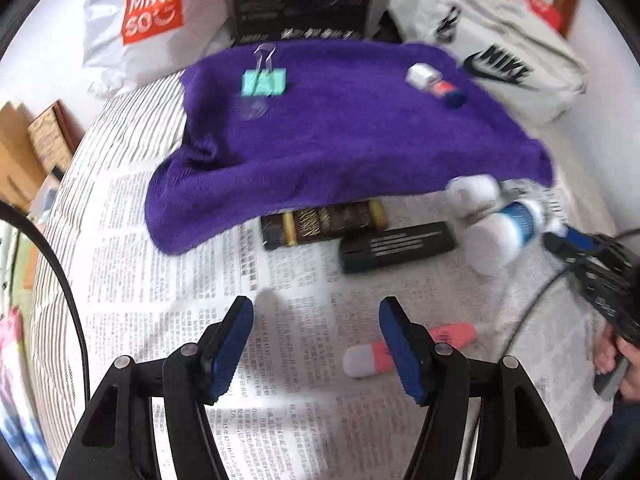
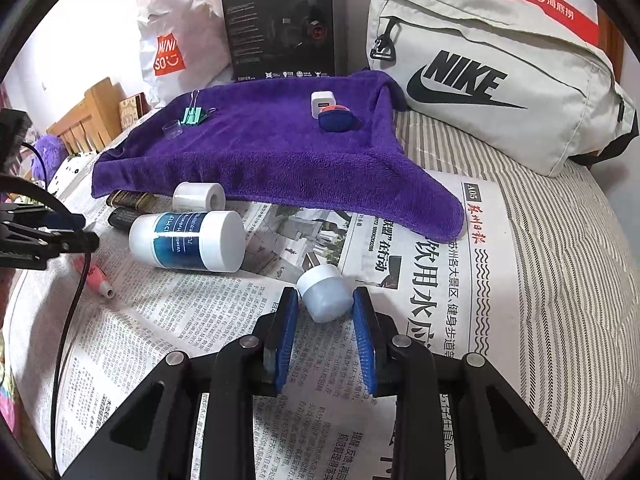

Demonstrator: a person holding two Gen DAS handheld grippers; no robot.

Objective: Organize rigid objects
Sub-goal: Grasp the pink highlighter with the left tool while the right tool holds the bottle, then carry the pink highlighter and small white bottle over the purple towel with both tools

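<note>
My right gripper (image 2: pixel 325 295) is shut on a small pale jar (image 2: pixel 322 300) with a white lid, tilted over the newspaper (image 2: pixel 420 280). My left gripper (image 1: pixel 316 312) stands open above the newspaper (image 1: pixel 168 264) with nothing between its fingers. A pink and white marker (image 1: pixel 448 334) lies just beyond its right finger. A white bottle with a blue label (image 2: pixel 188 242) lies on its side, with a white roll (image 2: pixel 199 197) behind it. The purple towel (image 2: pixel 280 160) carries a green binder clip (image 2: pixel 193 116), a clear cup (image 2: pixel 173 129), a white charger (image 2: pixel 322 104) and a blue and orange piece (image 2: pixel 336 118).
Two dark flat boxes (image 1: pixel 324 224) (image 1: pixel 396 246) lie at the towel's near edge. A grey Nike bag (image 2: pixel 500 80), a black headset box (image 2: pixel 280 24) and a white Miniso bag (image 2: pixel 172 40) line the back. A black cable (image 2: pixel 76 288) hangs at the left.
</note>
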